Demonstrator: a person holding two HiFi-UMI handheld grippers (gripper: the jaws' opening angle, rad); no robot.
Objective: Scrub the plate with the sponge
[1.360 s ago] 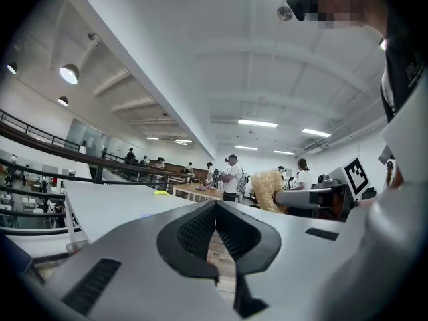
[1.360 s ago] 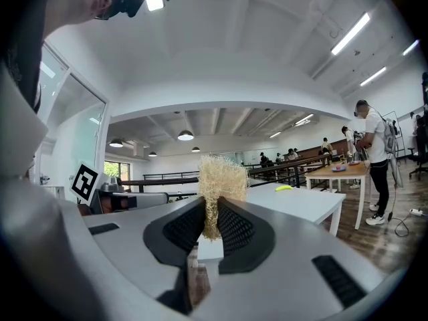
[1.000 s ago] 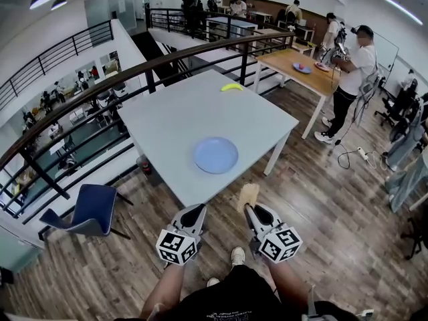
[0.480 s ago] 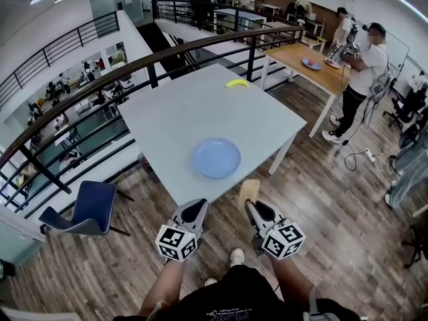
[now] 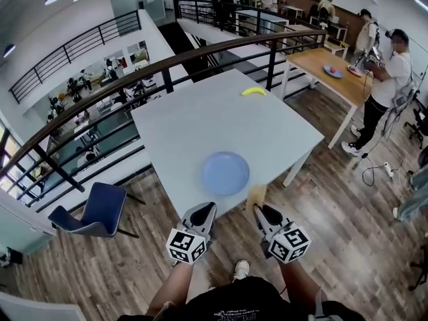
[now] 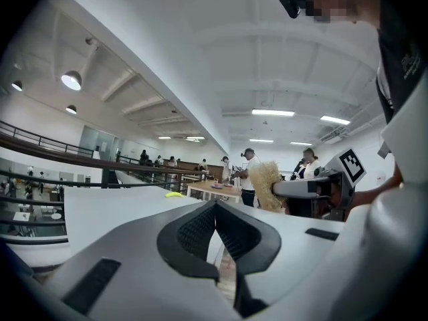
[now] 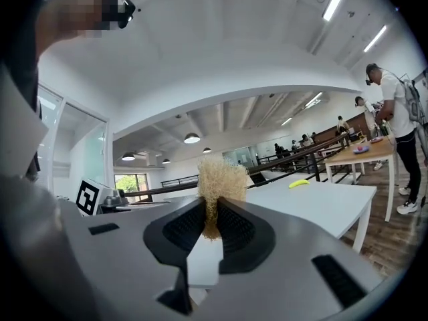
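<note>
A light blue plate (image 5: 226,172) lies on the pale grey table (image 5: 221,122) near its front edge. My right gripper (image 5: 259,211) is shut on a tan fibrous sponge (image 5: 256,194), held just short of the table's edge and right of the plate. In the right gripper view the sponge (image 7: 217,186) sticks up from between the closed jaws. My left gripper (image 5: 204,212) hangs beside it, shut on nothing, below the plate; its jaws (image 6: 215,225) meet in the left gripper view, where the sponge (image 6: 269,186) shows to the right.
A yellow banana (image 5: 253,91) rests near the table's far edge. A dark railing (image 5: 134,79) runs behind the table. A blue chair (image 5: 93,209) stands on the wood floor at the left. A wooden table (image 5: 338,72) with people stands at the far right.
The view has shifted closer: table, plate and banana sit lower and further right in the head view. Both grippers keep their places side by side, the sponge still held.
</note>
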